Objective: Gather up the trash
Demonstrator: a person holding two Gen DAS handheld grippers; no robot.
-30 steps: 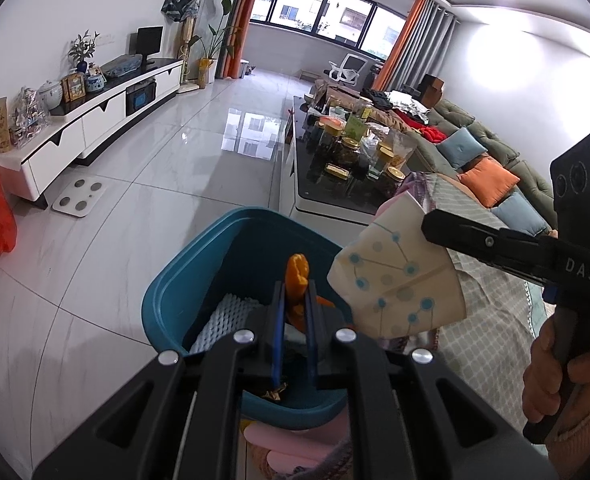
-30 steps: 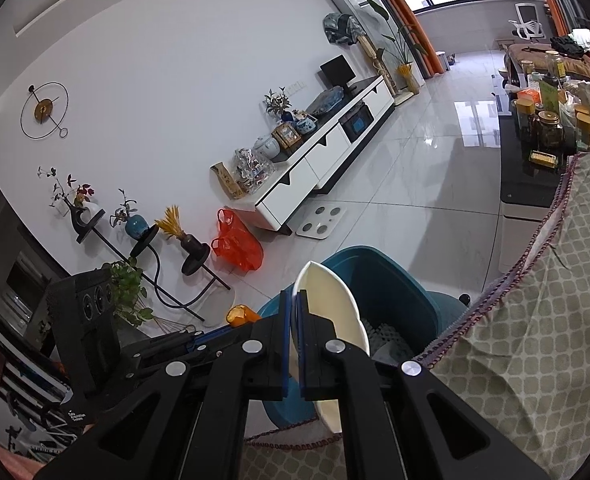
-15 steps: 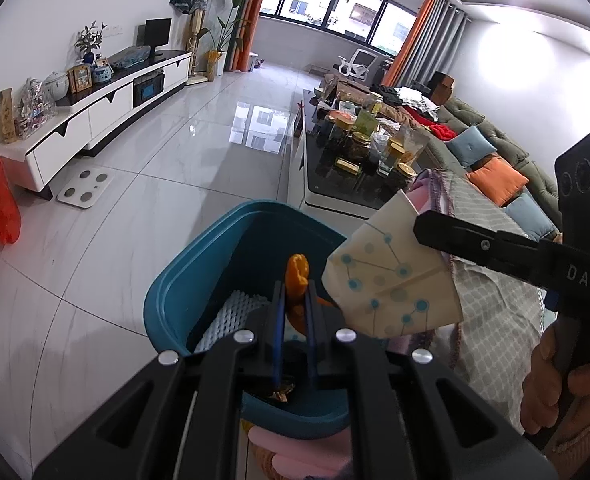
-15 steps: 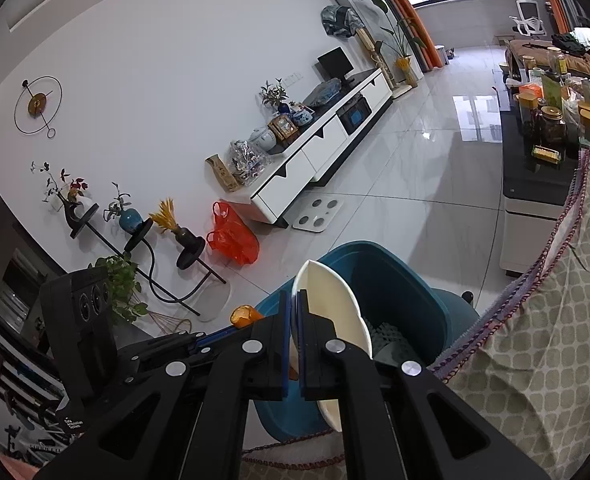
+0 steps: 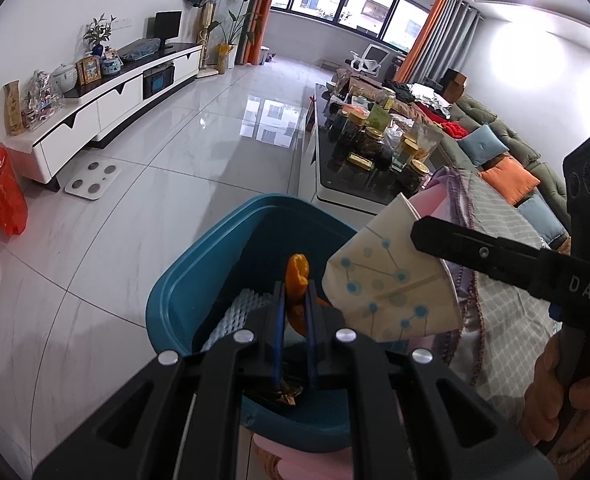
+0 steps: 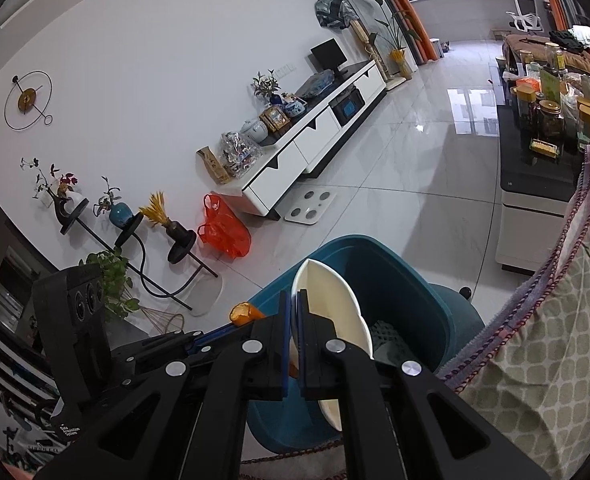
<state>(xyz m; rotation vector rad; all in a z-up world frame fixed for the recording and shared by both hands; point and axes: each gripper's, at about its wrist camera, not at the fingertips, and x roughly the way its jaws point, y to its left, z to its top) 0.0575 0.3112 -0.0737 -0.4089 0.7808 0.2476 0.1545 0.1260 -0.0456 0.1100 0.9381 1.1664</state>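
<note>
A teal trash bin (image 5: 199,280) (image 6: 407,276) stands on the tiled floor below both grippers. My left gripper (image 5: 294,300) is shut on an orange peel (image 5: 297,276), held over the bin's opening; the peel's tip (image 6: 243,312) also shows in the right wrist view. My right gripper (image 6: 293,300) is shut on a flattened paper cup (image 6: 327,304), cream with blue dots (image 5: 387,292), hanging over the bin's right rim. Inside the bin lie a white foam net (image 5: 235,316) and a dark scrap.
A checked cloth (image 6: 555,360) drapes over furniture right of the bin. A dark coffee table (image 5: 359,168) crowded with jars stands beyond, a sofa (image 5: 507,160) to its right. A white TV cabinet (image 5: 107,104), a floor scale (image 5: 93,178) and a red bag (image 5: 3,200) line the left.
Both grippers have sunk a little toward the bin, which looks slightly larger. Each still holds its piece of trash.
</note>
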